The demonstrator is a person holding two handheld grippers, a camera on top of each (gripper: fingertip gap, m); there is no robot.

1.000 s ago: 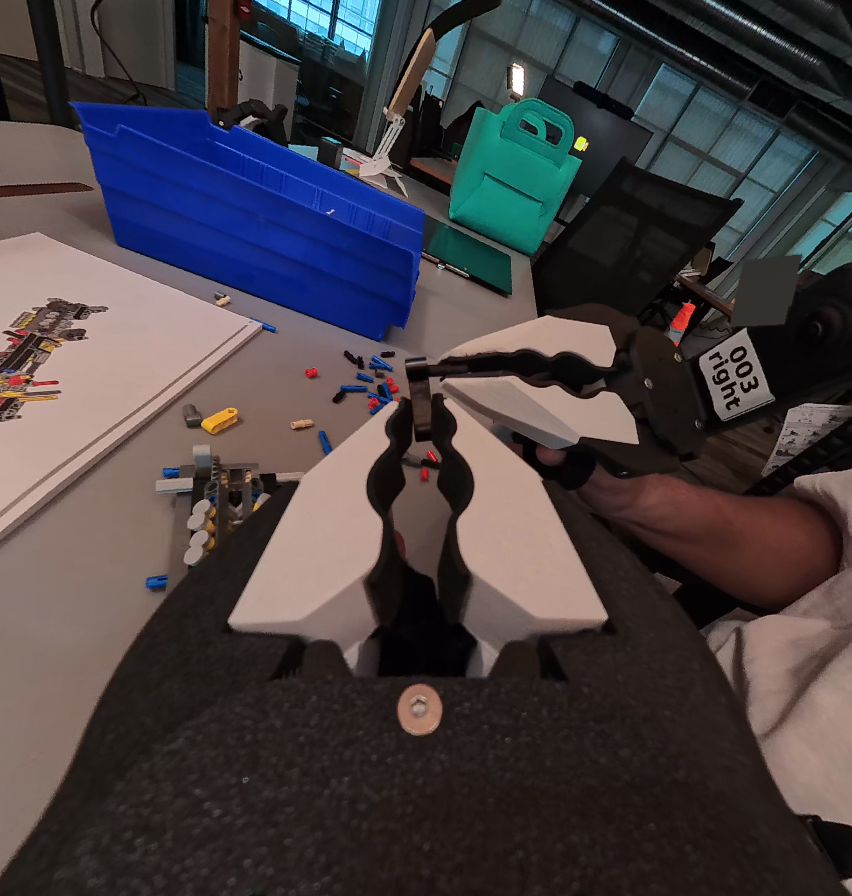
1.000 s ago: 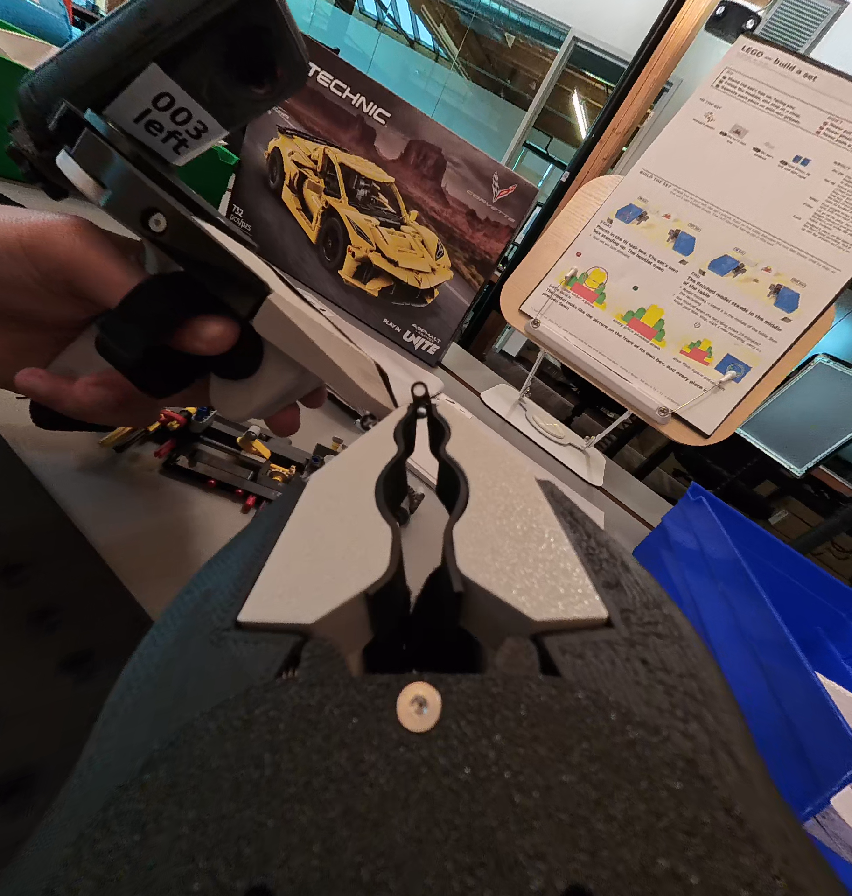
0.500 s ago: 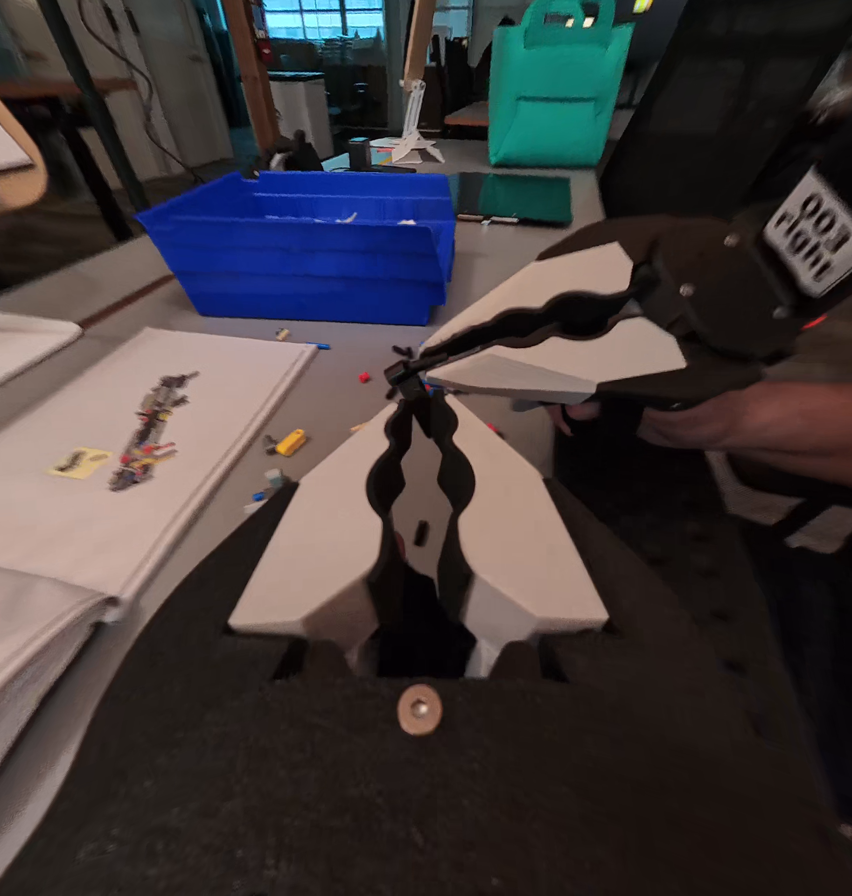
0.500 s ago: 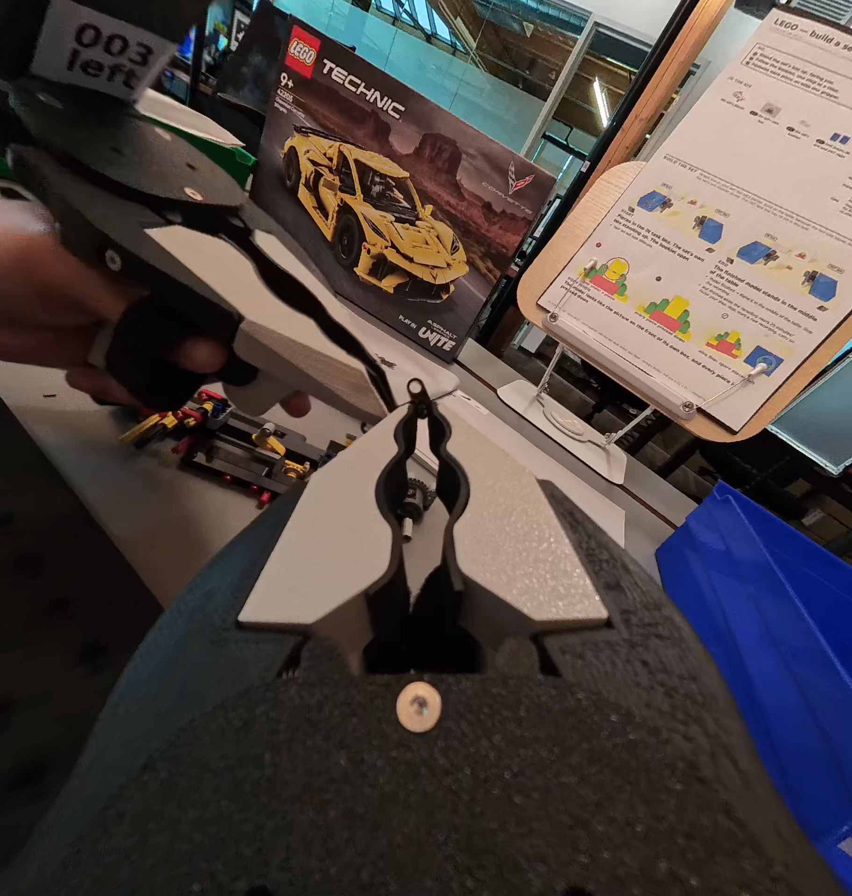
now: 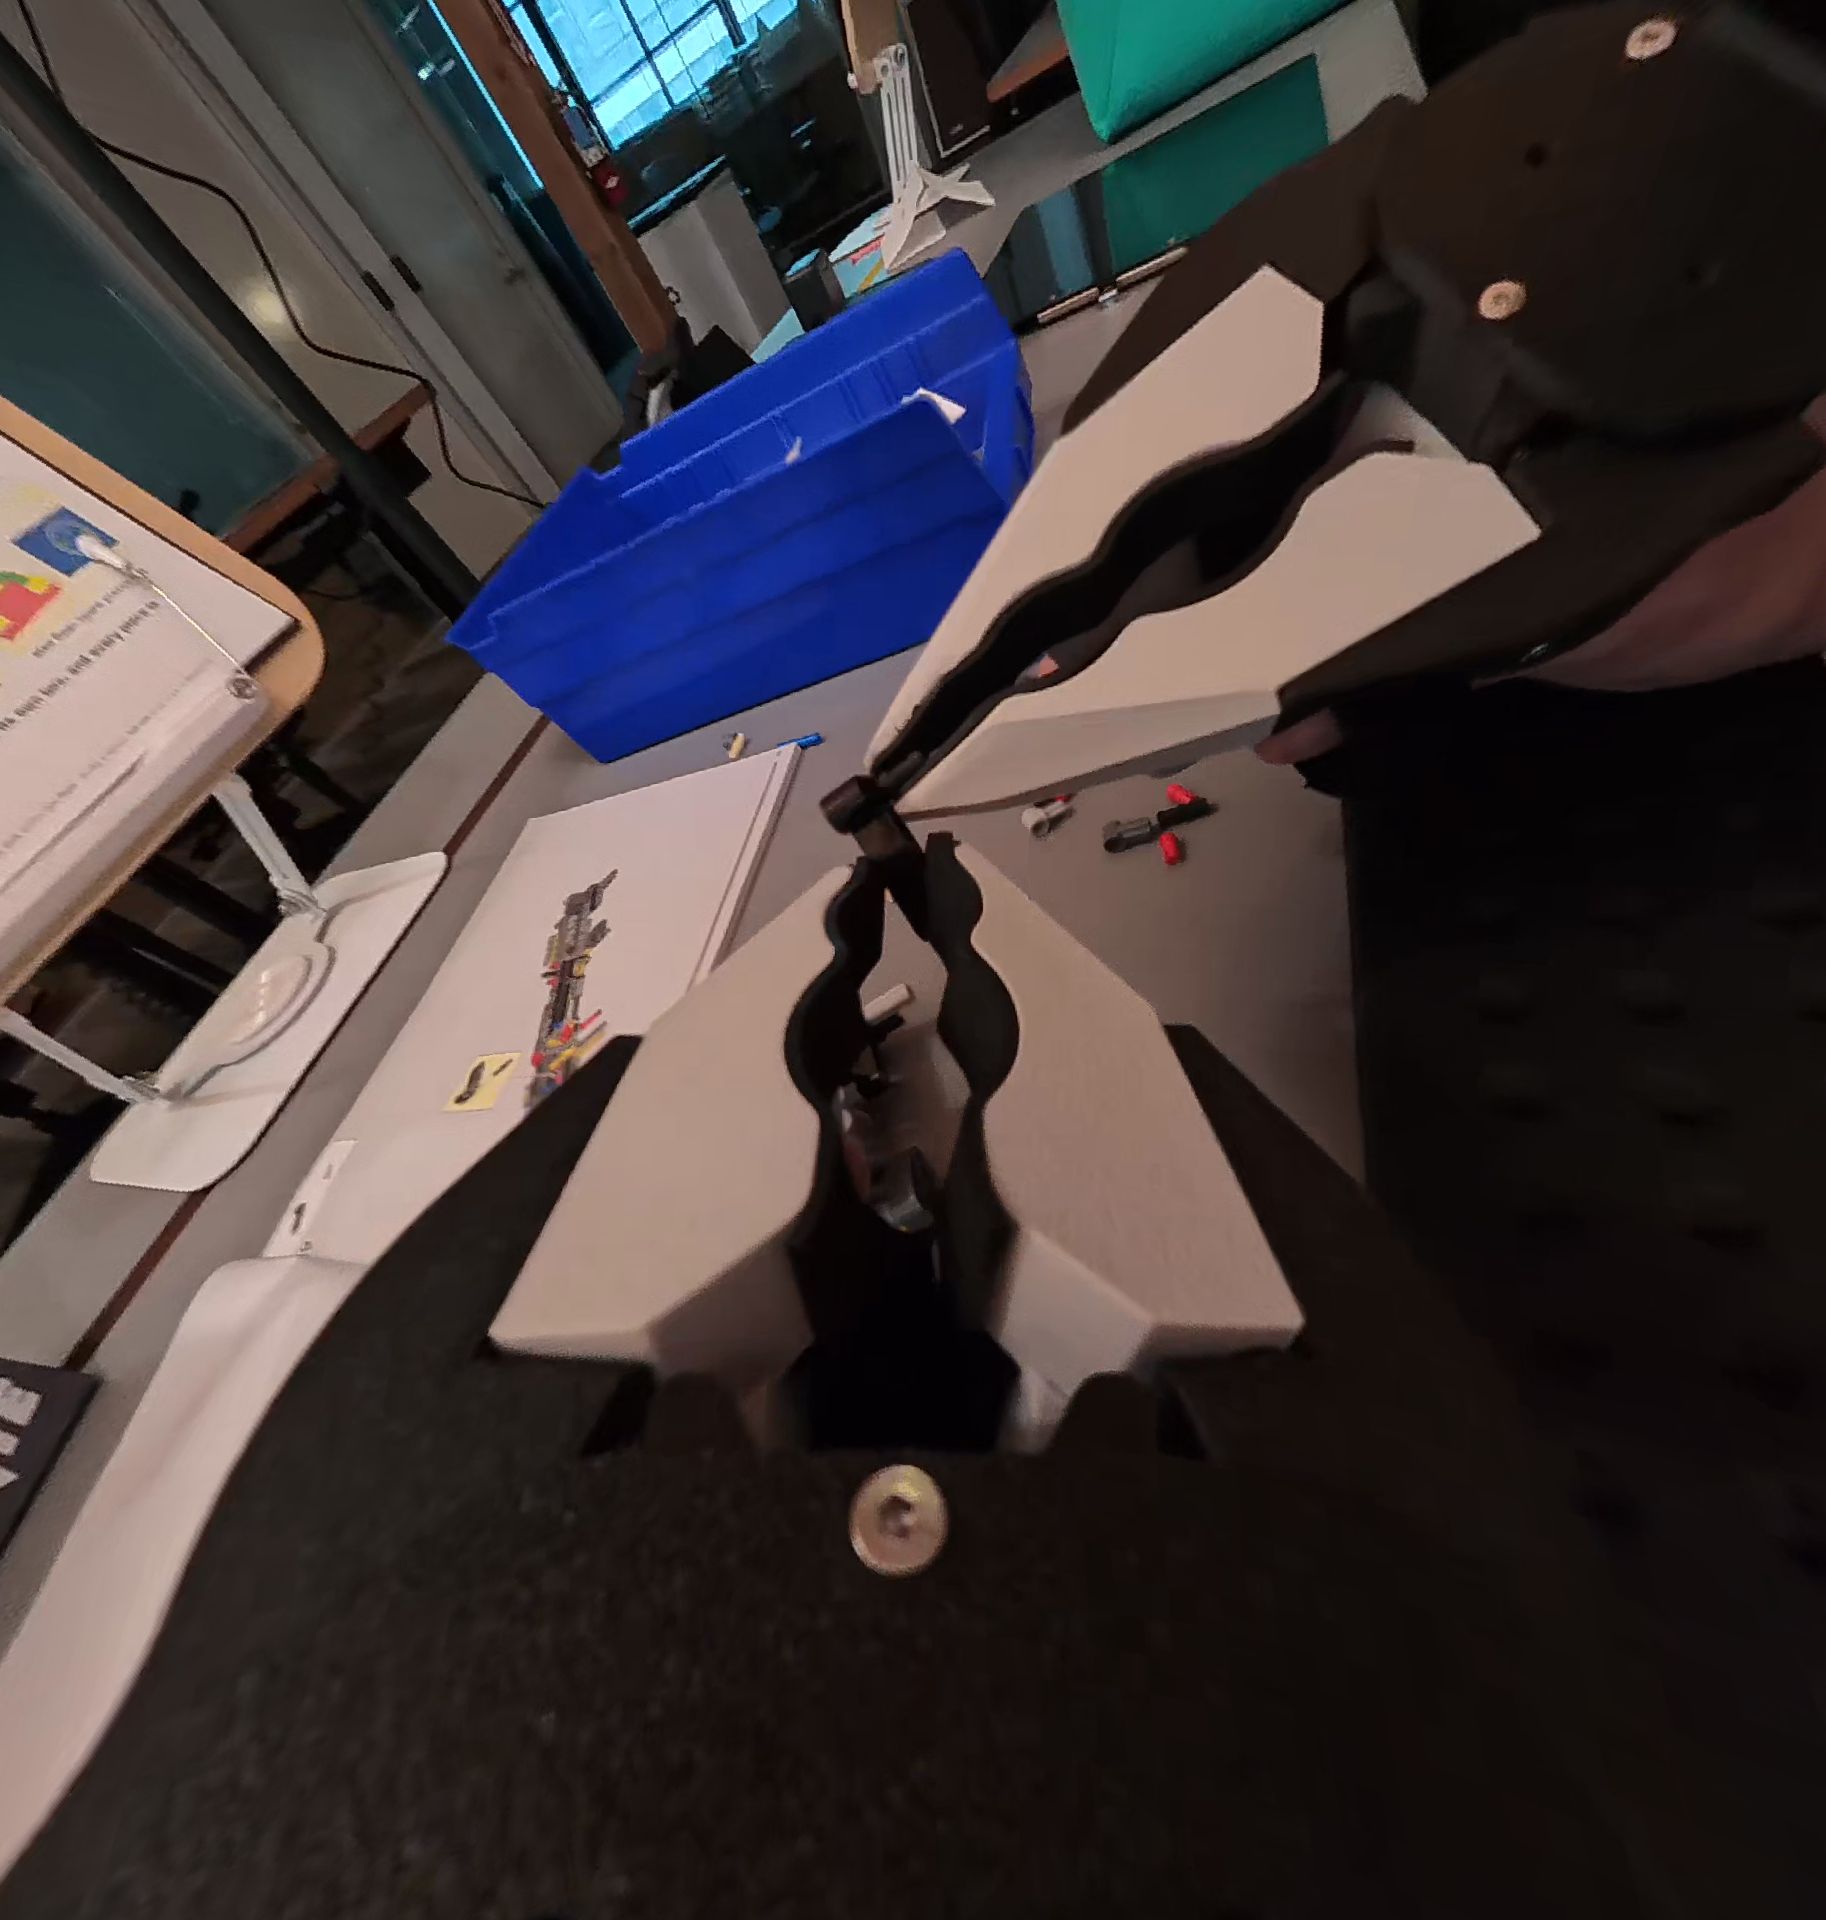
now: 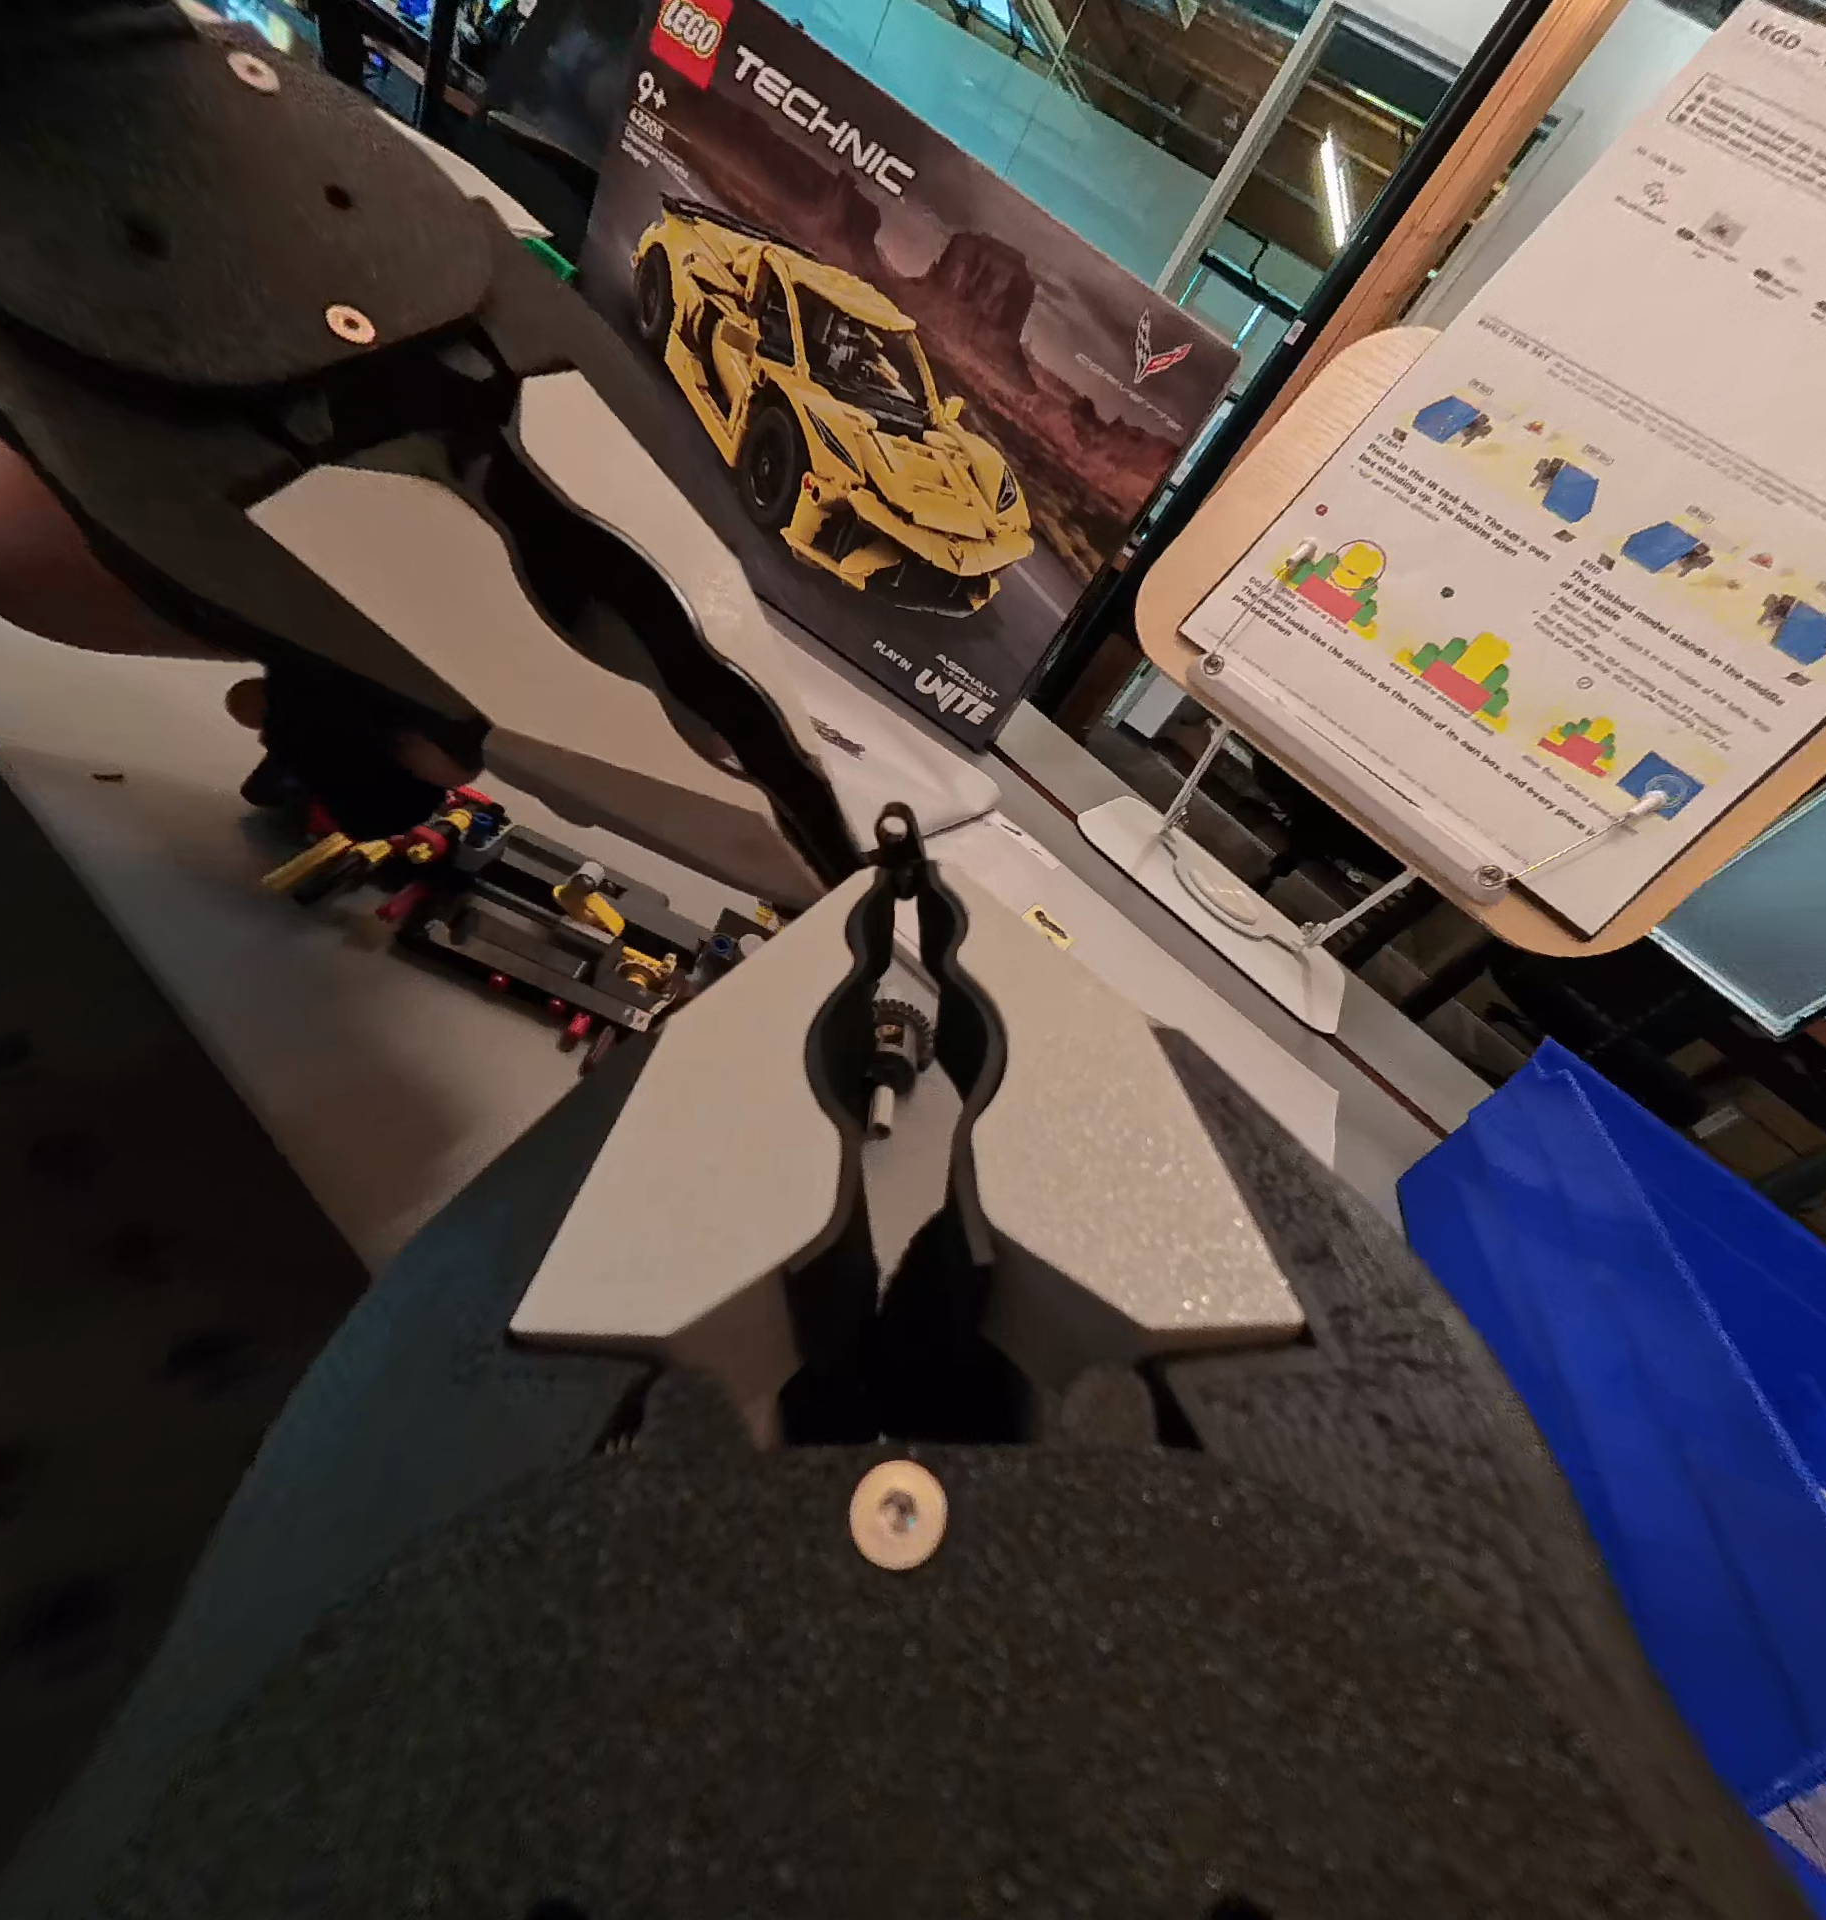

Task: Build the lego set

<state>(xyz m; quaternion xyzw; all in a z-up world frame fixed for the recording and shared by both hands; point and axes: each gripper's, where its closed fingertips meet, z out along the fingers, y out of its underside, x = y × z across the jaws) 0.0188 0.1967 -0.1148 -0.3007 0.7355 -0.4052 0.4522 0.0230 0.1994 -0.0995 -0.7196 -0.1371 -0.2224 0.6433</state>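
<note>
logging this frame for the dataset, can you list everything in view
small black piece: one, black, pinched between both gripper tips
blue bin: one, blue, far side of table
instruction booklet: one, white, open on table
loose pieces: several, red, black, grey, on table under right gripper
partial build: one, black with yellow and red, on table
set box: one, dark with yellow car, standing behind
instruction board: one, wooden with white sheet, on stand
gear piece: one, dark, on table
left hand-held gripper: one, shut on piece
right hand-held gripper: one, shut on piece
</note>
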